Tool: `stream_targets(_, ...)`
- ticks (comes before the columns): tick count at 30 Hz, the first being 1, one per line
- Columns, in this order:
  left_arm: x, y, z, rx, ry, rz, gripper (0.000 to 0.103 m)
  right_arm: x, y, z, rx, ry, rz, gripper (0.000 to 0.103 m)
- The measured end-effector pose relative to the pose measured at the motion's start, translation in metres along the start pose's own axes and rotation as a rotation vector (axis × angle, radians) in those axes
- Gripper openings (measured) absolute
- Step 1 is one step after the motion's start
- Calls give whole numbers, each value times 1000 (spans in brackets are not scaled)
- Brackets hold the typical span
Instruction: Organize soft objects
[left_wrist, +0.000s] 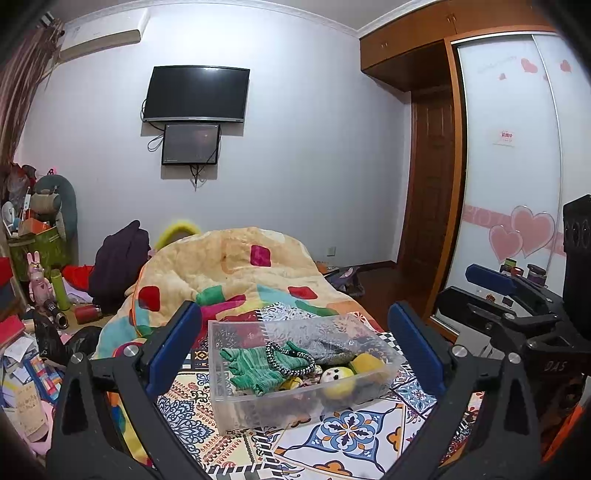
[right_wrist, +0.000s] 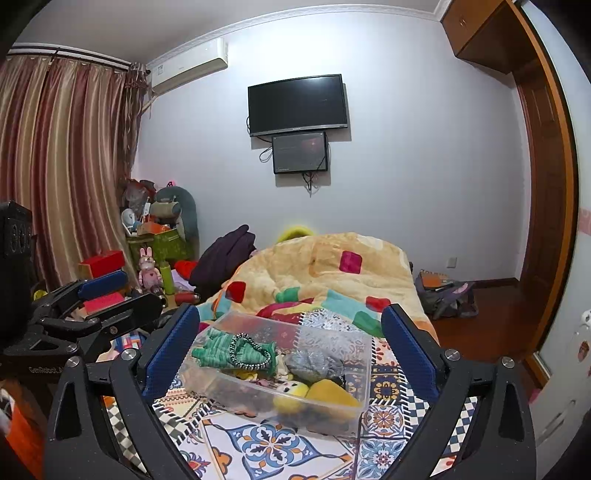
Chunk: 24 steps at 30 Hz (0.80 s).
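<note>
Both of your tongs are spread wide and pinch nothing: the left tongs (left_wrist: 295, 350) and the right tongs (right_wrist: 290, 354) each hang above the bed with the clear plastic rectangular bin (left_wrist: 221, 369) framed between their blue pads. Neither touches it.

The bin sits on the patterned tile-print bedspread (left_wrist: 354, 435), just in front of the heaped yellow quilt with coloured patches (left_wrist: 236, 258). Inside it you already have the green knitted gloves (left_wrist: 251, 369) with a black-and-white beaded loop (left_wrist: 291, 363) lying over them, a crumpled grey cloth (right_wrist: 314, 363) beside those, and at the near end a yellow plush toy with a pale face (right_wrist: 291, 393) touching a mustard-yellow soft piece (right_wrist: 332, 397).

Judging from this, your sorting looks close to finished: the small soft things are gathered in the bin, and no loose one shows on the bedspread around it. What may remain is tidying the contents or moving the bin. Whether the quilt or the dark garment (left_wrist: 118, 258) beyond it belongs to your job cannot be told.
</note>
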<state>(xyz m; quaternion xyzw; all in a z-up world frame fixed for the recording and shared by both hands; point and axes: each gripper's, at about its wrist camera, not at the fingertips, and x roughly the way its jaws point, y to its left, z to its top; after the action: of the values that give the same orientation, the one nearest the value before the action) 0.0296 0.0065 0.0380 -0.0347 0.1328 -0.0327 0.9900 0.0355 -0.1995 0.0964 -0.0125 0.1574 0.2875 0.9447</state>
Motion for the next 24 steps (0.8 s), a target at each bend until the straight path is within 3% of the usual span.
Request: stream_targets(24, -2, 0, 1, -2, -7, -2, 103, -3, 1, 2, 10, -9, 4, 99)
